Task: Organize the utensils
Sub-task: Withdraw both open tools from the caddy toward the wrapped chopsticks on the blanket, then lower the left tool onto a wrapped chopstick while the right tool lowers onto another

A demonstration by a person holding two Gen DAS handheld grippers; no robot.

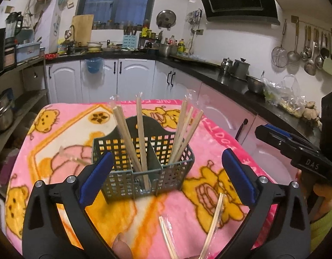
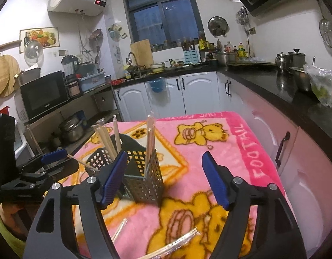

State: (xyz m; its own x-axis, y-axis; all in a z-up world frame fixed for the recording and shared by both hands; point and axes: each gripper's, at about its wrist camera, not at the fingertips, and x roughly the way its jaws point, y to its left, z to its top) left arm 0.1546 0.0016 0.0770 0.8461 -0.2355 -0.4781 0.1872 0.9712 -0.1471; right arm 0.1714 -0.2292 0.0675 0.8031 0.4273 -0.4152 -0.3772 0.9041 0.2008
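A grey perforated utensil basket stands on the pink bear blanket, with several wooden chopsticks upright in its compartments. My left gripper is open and empty, just in front of the basket. Two wrapped chopstick pairs lie on the blanket between its fingers. In the right wrist view the basket sits left of centre, and my right gripper is open and empty over the blanket. Wrapped chopsticks lie near the front edge, and one more lies to the left.
The right gripper's body shows at the right of the left wrist view. The left gripper shows at the left of the right wrist view. Kitchen cabinets and a black counter surround the table. A shelf with pots stands left.
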